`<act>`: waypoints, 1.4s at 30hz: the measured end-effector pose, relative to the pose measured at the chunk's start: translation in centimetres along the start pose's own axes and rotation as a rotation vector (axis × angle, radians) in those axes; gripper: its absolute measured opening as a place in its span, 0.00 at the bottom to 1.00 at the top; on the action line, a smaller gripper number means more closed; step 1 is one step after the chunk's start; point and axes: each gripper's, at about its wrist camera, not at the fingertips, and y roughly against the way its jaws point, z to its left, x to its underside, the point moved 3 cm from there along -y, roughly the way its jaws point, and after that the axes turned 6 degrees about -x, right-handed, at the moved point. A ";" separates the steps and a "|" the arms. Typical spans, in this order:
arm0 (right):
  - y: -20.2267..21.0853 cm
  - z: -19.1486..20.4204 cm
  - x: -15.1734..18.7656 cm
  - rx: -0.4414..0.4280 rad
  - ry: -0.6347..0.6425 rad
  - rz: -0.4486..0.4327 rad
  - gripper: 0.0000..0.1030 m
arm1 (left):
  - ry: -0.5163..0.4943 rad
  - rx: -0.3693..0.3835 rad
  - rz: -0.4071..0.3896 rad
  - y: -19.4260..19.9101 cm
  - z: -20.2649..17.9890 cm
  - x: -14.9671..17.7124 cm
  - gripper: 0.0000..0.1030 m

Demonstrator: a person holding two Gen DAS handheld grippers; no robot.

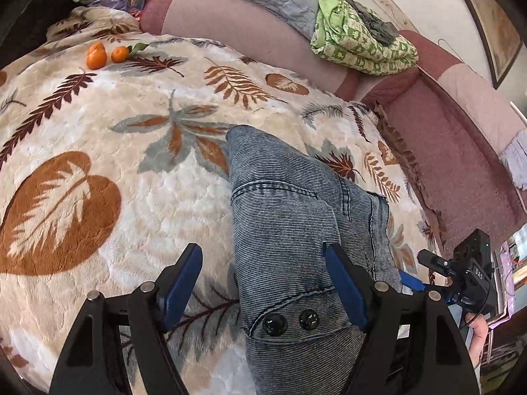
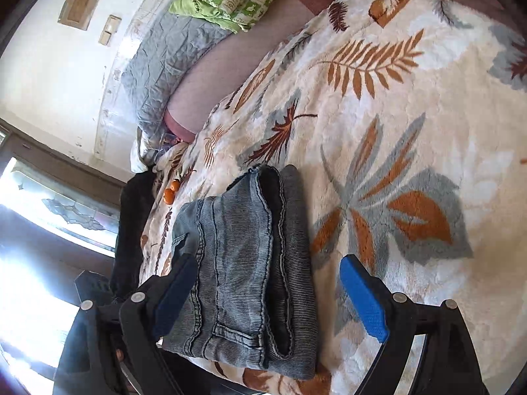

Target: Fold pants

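The folded pants [image 1: 296,217] lie on the leaf-patterned blanket [image 1: 98,131], reaching between the wide-open jaws of the left gripper [image 1: 263,283]. The right gripper [image 2: 266,299] is also spread wide over the pants [image 2: 243,256], gripping nothing. Two oranges [image 1: 107,55] sit far left.

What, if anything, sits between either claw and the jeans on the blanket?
Nothing visible. The left claw is open with the jeans lying directly between its fingers; the right claw is open over the same folded stack. The two tangerines lie well off on the blanket, out of the way.
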 end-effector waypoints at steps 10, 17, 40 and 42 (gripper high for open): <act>-0.1 0.9 -0.2 -0.011 0.064 -0.018 0.87 | -0.126 -0.122 -0.079 -0.9 -0.8 0.1 0.76; -2.2 2.7 0.6 0.026 0.140 0.058 0.81 | -0.143 -0.117 -0.089 -0.6 -0.9 0.4 0.76; -1.7 7.3 -0.2 0.217 0.241 0.011 0.81 | -0.039 -0.019 -0.111 1.3 -0.7 0.4 0.76; -1.4 9.5 -0.4 0.118 0.266 0.013 0.81 | -0.090 0.033 -0.117 2.3 -2.0 0.9 0.76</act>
